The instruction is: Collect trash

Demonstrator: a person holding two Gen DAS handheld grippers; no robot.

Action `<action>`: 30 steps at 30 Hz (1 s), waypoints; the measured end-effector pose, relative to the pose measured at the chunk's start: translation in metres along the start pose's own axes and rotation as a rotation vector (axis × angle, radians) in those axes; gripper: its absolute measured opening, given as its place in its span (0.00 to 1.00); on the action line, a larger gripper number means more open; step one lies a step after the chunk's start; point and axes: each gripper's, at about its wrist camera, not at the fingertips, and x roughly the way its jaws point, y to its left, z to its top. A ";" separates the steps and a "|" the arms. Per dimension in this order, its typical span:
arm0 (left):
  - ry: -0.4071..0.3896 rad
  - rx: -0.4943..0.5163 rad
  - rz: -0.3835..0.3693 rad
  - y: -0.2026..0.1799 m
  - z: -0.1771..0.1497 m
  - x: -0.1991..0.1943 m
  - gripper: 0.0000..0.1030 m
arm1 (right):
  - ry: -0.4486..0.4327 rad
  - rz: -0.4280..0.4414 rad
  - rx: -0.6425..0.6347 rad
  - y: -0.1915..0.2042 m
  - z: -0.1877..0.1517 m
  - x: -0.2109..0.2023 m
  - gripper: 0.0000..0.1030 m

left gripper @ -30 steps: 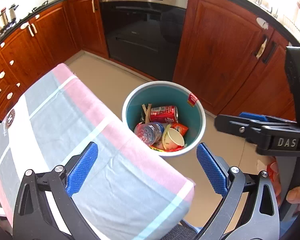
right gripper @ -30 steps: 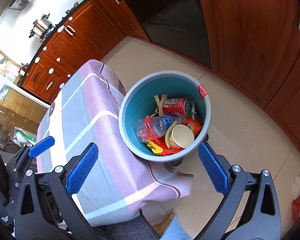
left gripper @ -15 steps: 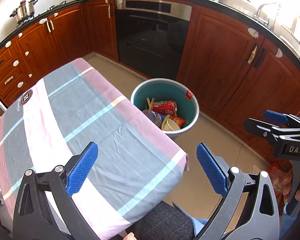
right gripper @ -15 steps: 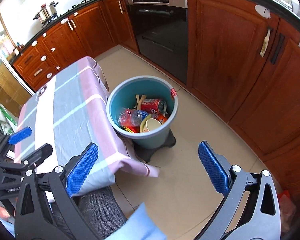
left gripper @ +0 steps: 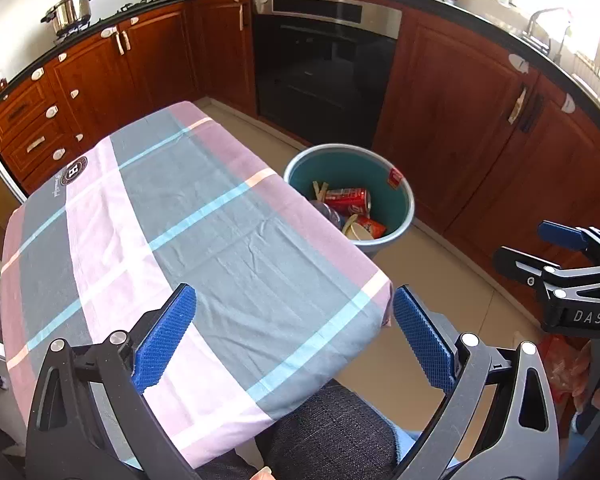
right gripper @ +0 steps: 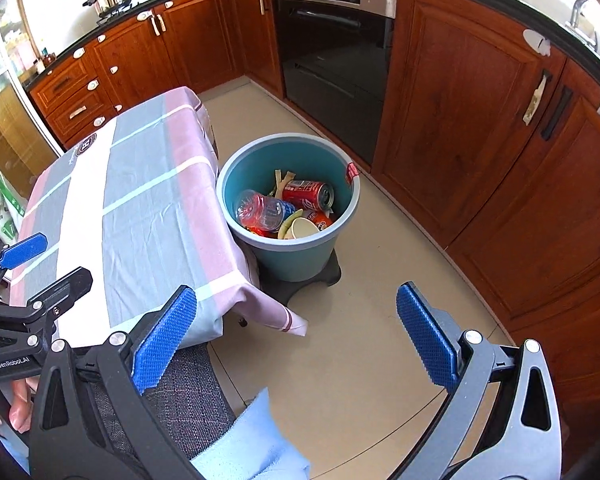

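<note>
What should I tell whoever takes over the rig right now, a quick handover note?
Left gripper: open, empty, over the near end of the table.
Right gripper: open, empty, over the floor near the bin.
Bin stands on the floor beside the table. In it: can, bottle, cup, wrappers.
Done: that trash is binned; no trash shows on the tablecloth.
Left: nothing visible to collect in these views; check outside them before stopping.
</note>
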 end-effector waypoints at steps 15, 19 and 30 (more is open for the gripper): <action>0.020 -0.049 -0.008 0.022 -0.004 0.026 0.96 | 0.091 -0.030 -0.023 0.012 -0.003 0.043 0.93; 0.025 -0.049 -0.002 0.023 -0.003 0.032 0.96 | 0.111 -0.035 -0.024 0.013 -0.002 0.053 0.93; 0.046 -0.061 0.006 0.028 -0.005 0.042 0.96 | 0.127 -0.028 -0.041 0.018 0.002 0.062 0.93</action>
